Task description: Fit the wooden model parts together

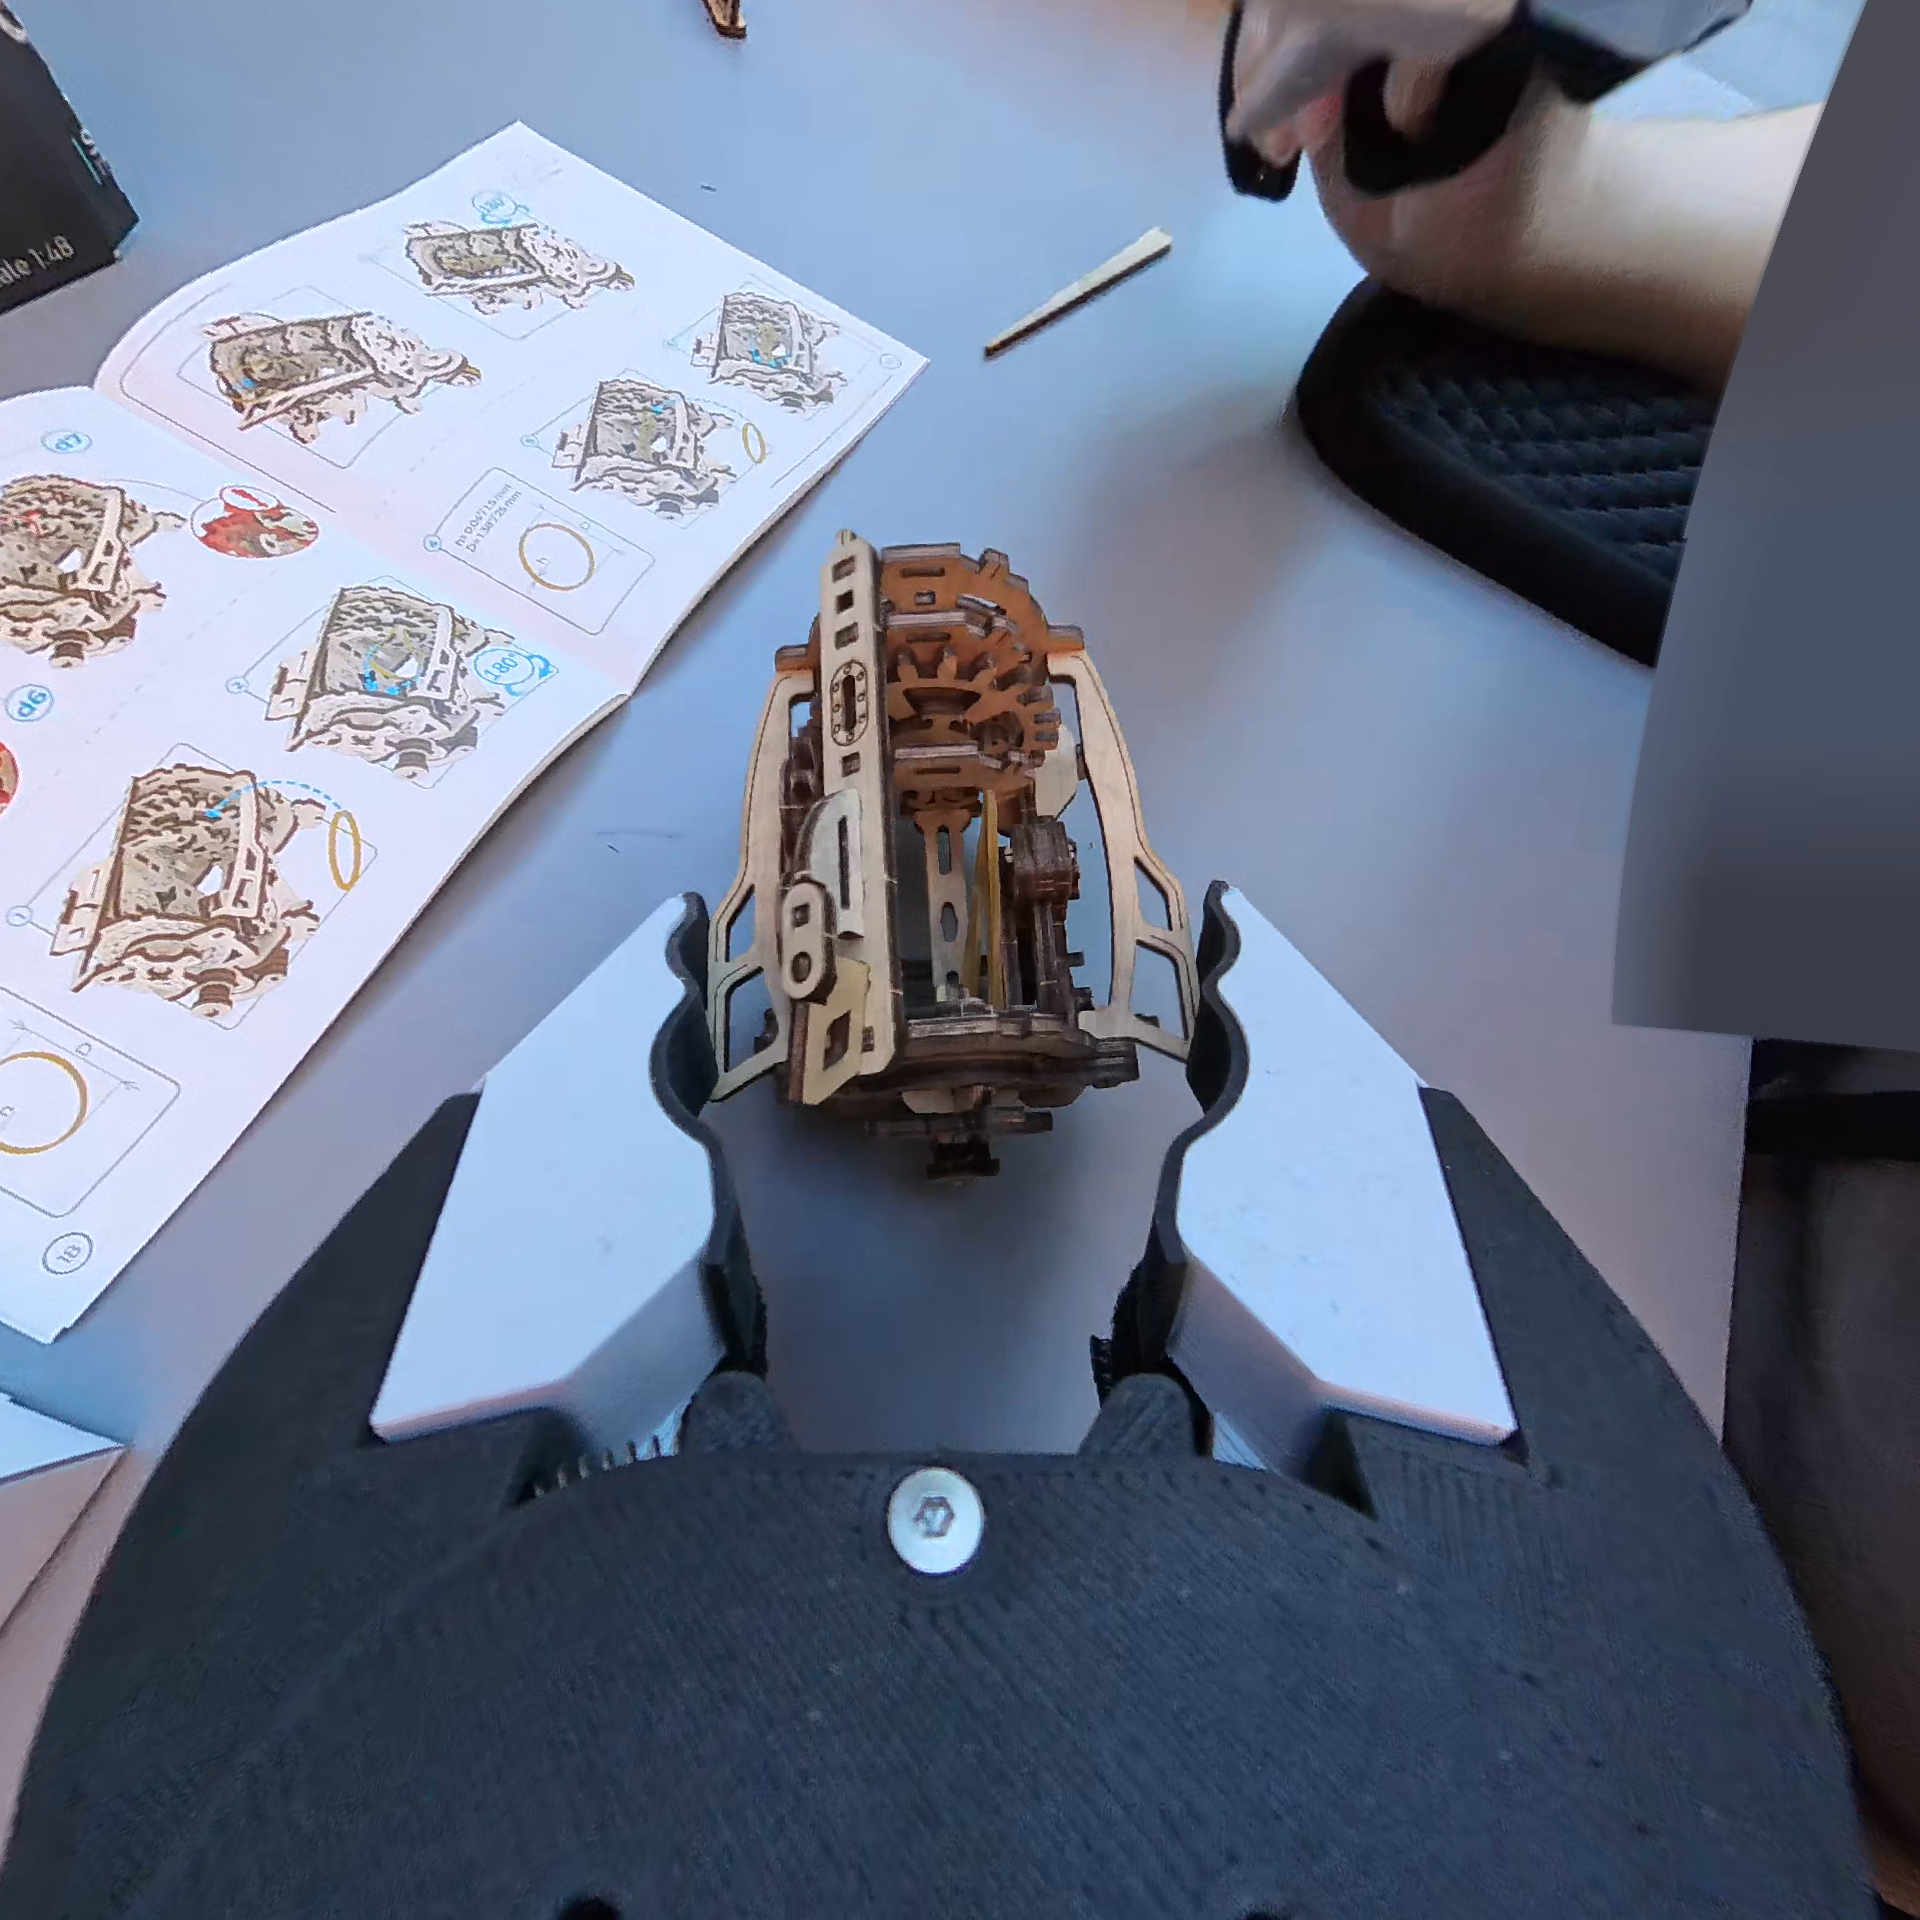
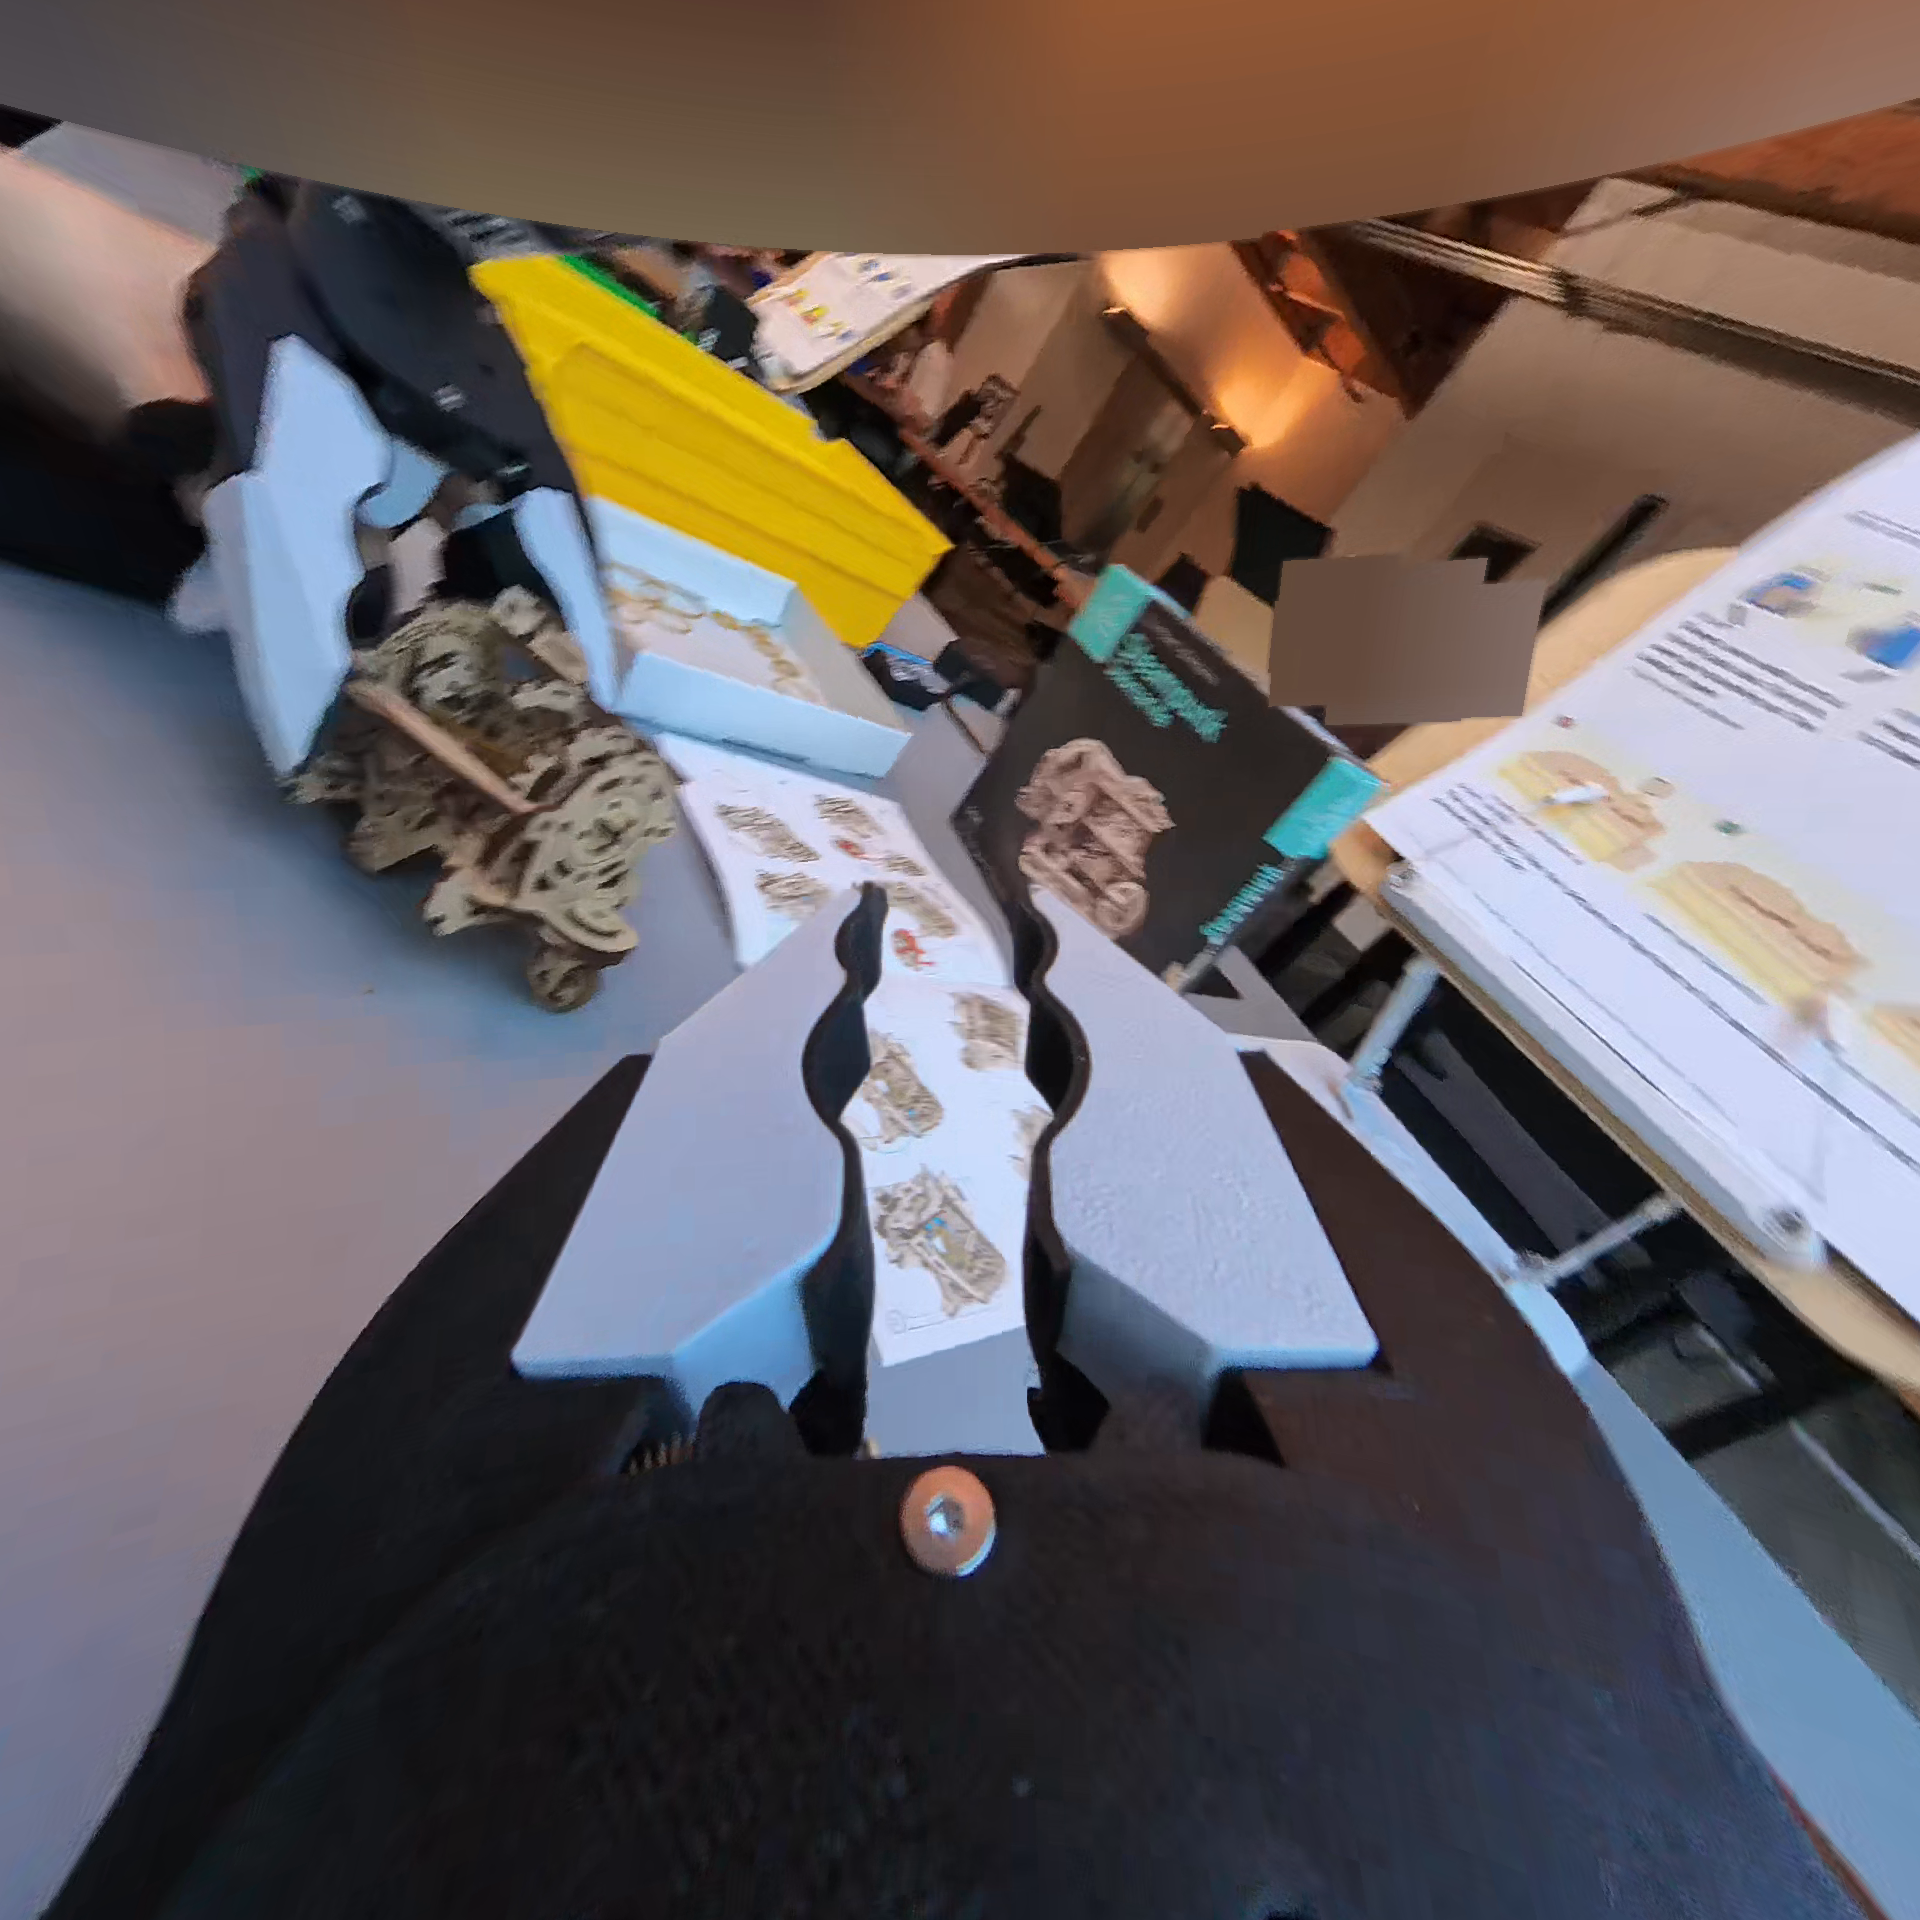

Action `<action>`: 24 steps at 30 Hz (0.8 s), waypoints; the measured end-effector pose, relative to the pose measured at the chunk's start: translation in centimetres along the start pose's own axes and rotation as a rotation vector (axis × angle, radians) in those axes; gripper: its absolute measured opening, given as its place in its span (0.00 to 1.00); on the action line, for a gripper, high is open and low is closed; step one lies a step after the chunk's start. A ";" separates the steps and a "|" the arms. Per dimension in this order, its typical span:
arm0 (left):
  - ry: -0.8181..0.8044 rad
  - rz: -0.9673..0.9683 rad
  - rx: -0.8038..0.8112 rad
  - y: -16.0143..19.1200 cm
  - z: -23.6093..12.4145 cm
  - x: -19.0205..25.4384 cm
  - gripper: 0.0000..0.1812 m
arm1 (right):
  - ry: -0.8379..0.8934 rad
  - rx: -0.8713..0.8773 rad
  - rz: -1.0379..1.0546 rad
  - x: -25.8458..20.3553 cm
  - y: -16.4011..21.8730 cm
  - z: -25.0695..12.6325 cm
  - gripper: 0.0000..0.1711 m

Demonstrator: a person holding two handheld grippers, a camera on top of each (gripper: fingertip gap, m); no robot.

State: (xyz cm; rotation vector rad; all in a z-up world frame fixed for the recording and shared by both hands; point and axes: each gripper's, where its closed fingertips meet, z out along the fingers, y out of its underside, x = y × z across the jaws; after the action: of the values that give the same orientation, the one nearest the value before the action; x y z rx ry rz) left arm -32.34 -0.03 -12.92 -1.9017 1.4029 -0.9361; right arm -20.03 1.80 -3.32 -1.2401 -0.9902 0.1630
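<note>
The wooden model (image 1: 935,883), a gear mechanism in a light ply frame with a yellow rubber band inside, stands on the grey table (image 1: 1299,727). My left gripper (image 1: 951,925) is shut on it, one fingertip against each side of its frame. The right wrist view shows the same model (image 2: 499,810) under the left gripper (image 2: 447,717). My right gripper (image 2: 948,914) hangs in the air over the instruction booklet (image 2: 935,1143), its jaws a narrow gap apart with nothing between them. It appears blurred at the top of the left wrist view (image 1: 1351,104).
An open instruction booklet (image 1: 416,520) lies left of the model. A thin wooden stick (image 1: 1081,291) lies beyond it. A black kit box (image 2: 1143,810), a white tray (image 2: 748,665), a yellow bin (image 2: 707,436) and a stand of printed pages (image 2: 1662,883) sit nearby. My right fingertips sit around 15 cm from my left ones.
</note>
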 end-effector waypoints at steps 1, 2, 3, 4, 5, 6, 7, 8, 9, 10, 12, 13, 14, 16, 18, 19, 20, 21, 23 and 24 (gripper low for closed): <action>0.001 -0.009 0.000 0.0 0.0 -0.1 0.50 | 0.065 0.008 0.047 1.6 0.1 -0.4 0.13; 0.002 -0.015 0.002 0.0 -0.1 -0.2 0.50 | 0.117 0.020 0.104 3.1 0.3 -0.9 0.13; 0.002 -0.019 0.002 0.1 -0.1 -0.2 0.50 | 0.165 0.034 0.166 4.6 0.6 -1.4 0.13; 0.003 -0.021 0.000 0.1 -0.1 -0.2 0.50 | 0.207 0.044 0.226 5.9 1.0 -1.8 0.12; 0.002 -0.022 -0.001 0.1 -0.1 -0.2 0.50 | 0.240 0.051 0.280 7.0 1.4 -2.3 0.12; 0.002 -0.022 -0.003 0.2 -0.2 -0.2 0.50 | 0.264 0.053 0.326 7.8 2.0 -2.6 0.12; 0.002 -0.021 -0.008 0.3 -0.2 -0.2 0.50 | 0.280 0.051 0.365 8.4 2.5 -2.8 0.12; -0.001 -0.019 -0.013 0.3 -0.2 -0.2 0.50 | 0.291 0.050 0.398 8.8 2.9 -2.9 0.12; -0.007 -0.019 -0.015 0.4 -0.2 -0.2 0.50 | 0.297 0.054 0.425 9.0 3.2 -3.0 0.12; -0.010 -0.019 -0.015 0.4 -0.3 -0.3 0.50 | 0.297 0.060 0.441 9.2 3.3 -3.1 0.12; -0.012 -0.023 -0.016 0.5 -0.5 -0.5 0.50 | 0.306 0.060 0.449 9.4 3.5 -3.1 0.12; -0.011 -0.027 -0.016 0.5 -0.5 -0.5 0.50 | 0.306 0.057 0.452 9.4 3.6 -3.1 0.12; -0.007 -0.031 -0.015 0.5 -0.5 -0.6 0.50 | 0.302 0.053 0.459 9.4 3.8 -3.0 0.12; 0.002 -0.039 -0.015 0.5 -0.6 -0.6 0.50 | 0.294 0.046 0.478 9.3 4.1 -2.9 0.12; 0.006 -0.038 -0.014 0.5 -0.6 -0.6 0.50 | 0.286 0.041 0.499 9.3 4.4 -2.8 0.12; 0.006 -0.035 -0.014 0.5 -0.5 -0.6 0.50 | 0.285 0.039 0.506 9.3 4.5 -2.8 0.12; 0.006 -0.031 -0.013 0.5 -0.5 -0.6 0.50 | 0.281 0.038 0.512 9.3 4.6 -2.8 0.12; 0.006 -0.026 -0.014 0.5 -0.5 -0.5 0.50 | 0.275 0.035 0.518 9.2 4.7 -2.7 0.12; 0.009 -0.022 -0.016 0.5 -0.5 -0.5 0.50 | 0.263 0.029 0.522 9.1 4.8 -2.5 0.12; 0.011 -0.018 -0.017 0.5 -0.5 -0.4 0.50 | 0.254 0.026 0.522 8.9 4.9 -2.3 0.12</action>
State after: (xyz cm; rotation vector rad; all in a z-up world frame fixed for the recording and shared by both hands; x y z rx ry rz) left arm -33.07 0.20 -13.12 -1.9271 1.4064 -0.9474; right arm -11.18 7.26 -2.57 -1.4349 -0.4303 0.4120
